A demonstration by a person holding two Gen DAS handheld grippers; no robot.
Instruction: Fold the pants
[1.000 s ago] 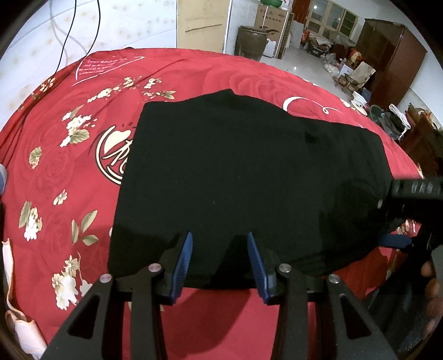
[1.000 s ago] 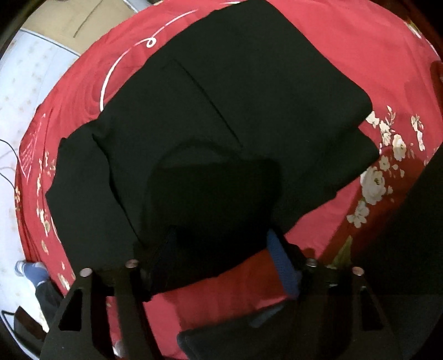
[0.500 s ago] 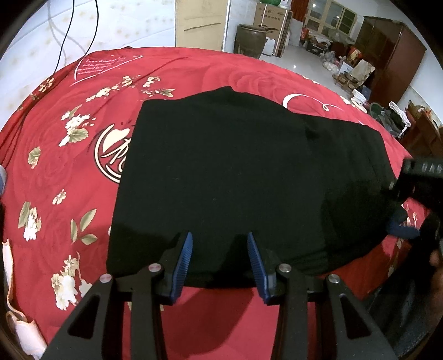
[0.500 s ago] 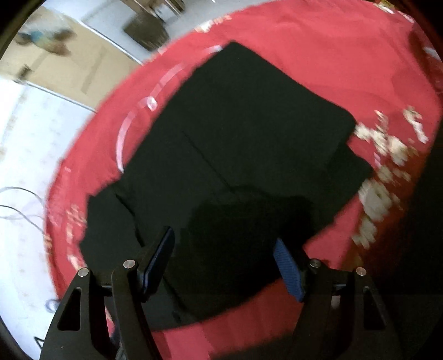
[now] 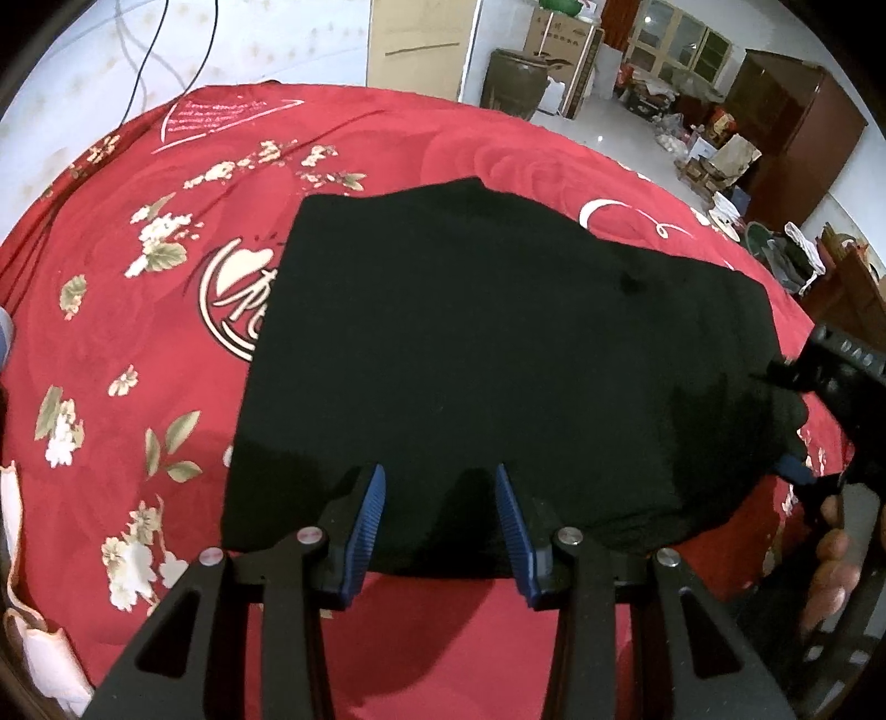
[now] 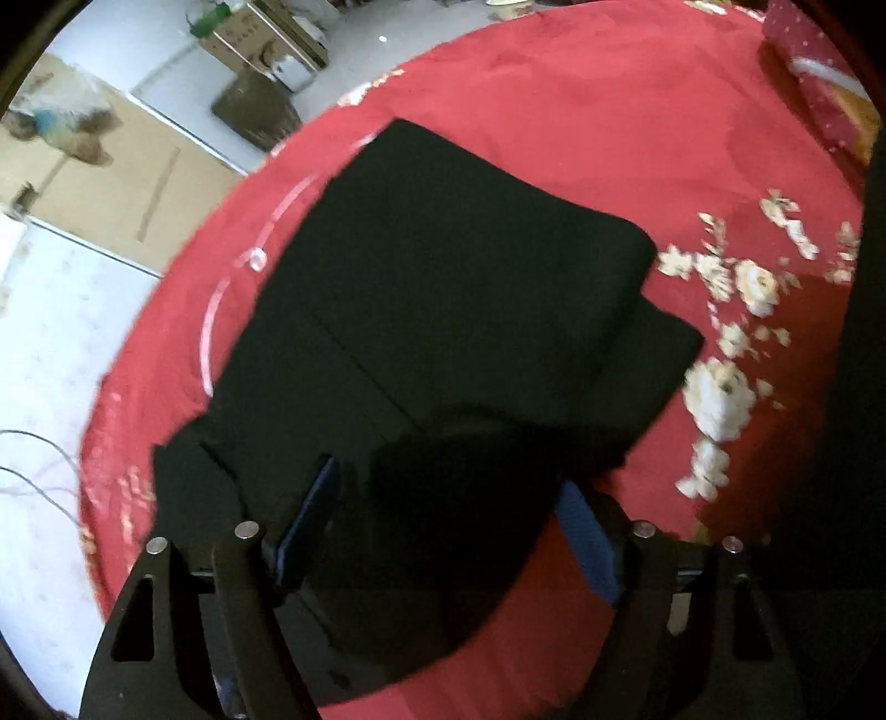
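Note:
Black pants (image 5: 498, 354) lie folded in a flat stack on a red flowered bedspread (image 5: 166, 277). My left gripper (image 5: 440, 515) is open and empty over the near edge of the pants. My right gripper (image 6: 448, 520) is open and empty above the near end of the pants (image 6: 443, 310), where layered folds show. The right gripper also shows at the right edge of the left wrist view (image 5: 819, 437), held by a hand.
The bedspread (image 6: 609, 111) reaches all round the pants. A red patterned box (image 6: 819, 83) lies at the far right. Beyond the bed are a wall, cables (image 5: 160, 33), a dark jar (image 5: 512, 83), cardboard boxes and wooden cabinets (image 5: 792, 122).
My right gripper has lifted and pulled back from the pants, with more of the room in its view. My left gripper has stayed put and open.

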